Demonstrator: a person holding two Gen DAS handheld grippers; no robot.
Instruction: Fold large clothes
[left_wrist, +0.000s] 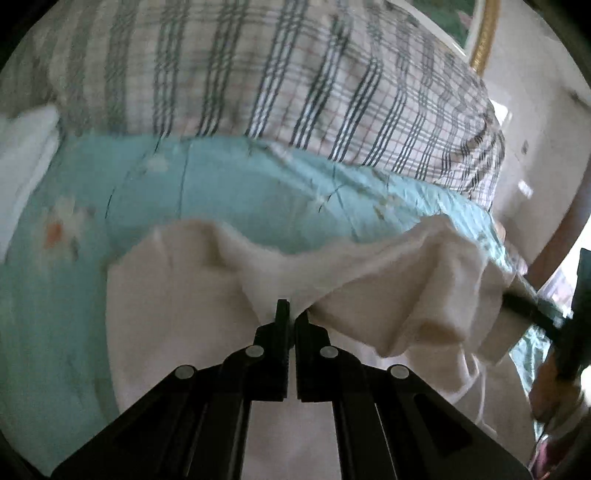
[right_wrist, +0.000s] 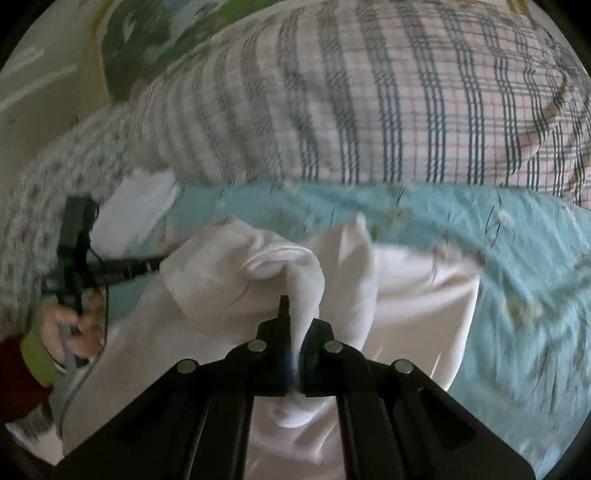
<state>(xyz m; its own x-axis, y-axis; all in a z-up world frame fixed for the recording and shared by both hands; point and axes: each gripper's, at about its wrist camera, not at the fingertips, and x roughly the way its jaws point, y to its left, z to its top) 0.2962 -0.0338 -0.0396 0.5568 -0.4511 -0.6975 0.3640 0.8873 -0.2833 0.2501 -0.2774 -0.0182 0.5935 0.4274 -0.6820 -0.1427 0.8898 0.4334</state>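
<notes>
A large white garment (left_wrist: 177, 280) lies bunched on a light blue floral bed sheet (left_wrist: 229, 192). My left gripper (left_wrist: 292, 314) is shut on a fold of it, the cloth drawn up into ridges toward the right. My right gripper (right_wrist: 295, 314) is shut on another bunch of the same white garment (right_wrist: 417, 288), which passes between its jaws. In the right wrist view the left gripper (right_wrist: 122, 271) shows at the far left, clamped on the garment's edge. In the left wrist view the right gripper (left_wrist: 532, 310) shows at the right edge. Both views are blurred.
A plaid quilt (left_wrist: 295, 81) is heaped along the back of the bed, also in the right wrist view (right_wrist: 369, 110). A white pillow (left_wrist: 22, 155) lies at the left. A gold-framed picture (left_wrist: 484, 33) and the wall stand beyond the bed's right side.
</notes>
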